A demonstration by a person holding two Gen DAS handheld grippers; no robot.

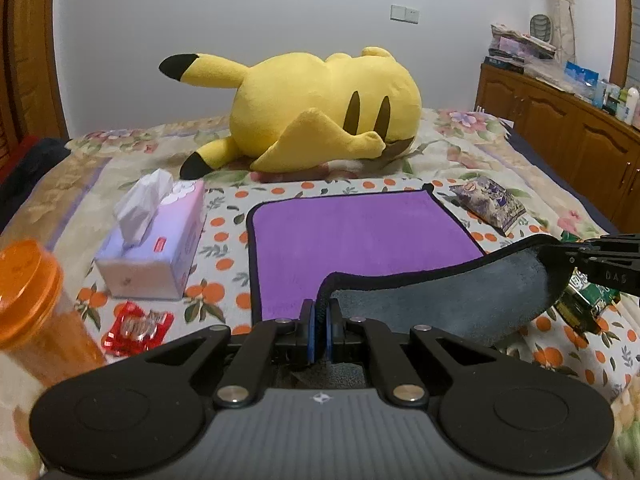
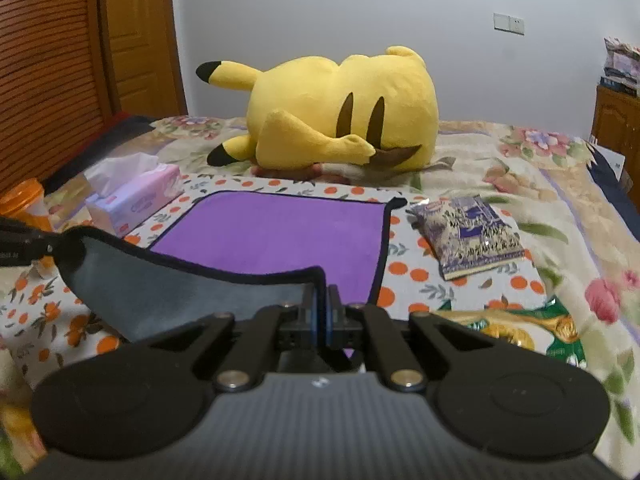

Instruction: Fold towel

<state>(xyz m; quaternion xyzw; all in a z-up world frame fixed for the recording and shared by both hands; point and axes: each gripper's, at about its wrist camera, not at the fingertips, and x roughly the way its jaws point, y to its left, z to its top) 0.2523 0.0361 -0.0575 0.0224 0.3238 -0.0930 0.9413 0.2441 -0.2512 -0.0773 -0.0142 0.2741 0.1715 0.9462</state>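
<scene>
The bed (image 1: 460, 152) with its flowered cover fills the room before me, and on it sprawls a big yellow plush toy (image 1: 320, 108), lying on its side near the wall. In front of that, on an orange-printed cloth (image 2: 404, 276), lies the towel (image 1: 352, 236), purple face up, grey on its underside, bound in a dark edge. Its far half rests flat; its near edge is lifted off the cloth and turned so that the grey side shows, sagging a little between the two tools. This looks to me like the first fold in hand: the near edge is raised and ready to be carried over to the far edge. The next move, I judge, calls for both corners to travel forward together and level, so the hem lands square on the far hem without the slack middle bunching. Around the towel sit a tissue box (image 1: 152, 240) to the left, a purple snack packet (image 2: 472, 236) to the right, a green packet (image 2: 520, 328) nearer on the right, a red wrapper (image 1: 136, 324) and an orange-lidded cup (image 1: 28, 300) at the near left; all lie apart from the fold path. The left gripper (image 1: 321, 320) has its blue pads pressed nearly together with the towel's near left corner pinched between them. The right gripper (image 2: 322, 312) is likewise clamped, its fingers drawn close on the near right corner's dark hem.
</scene>
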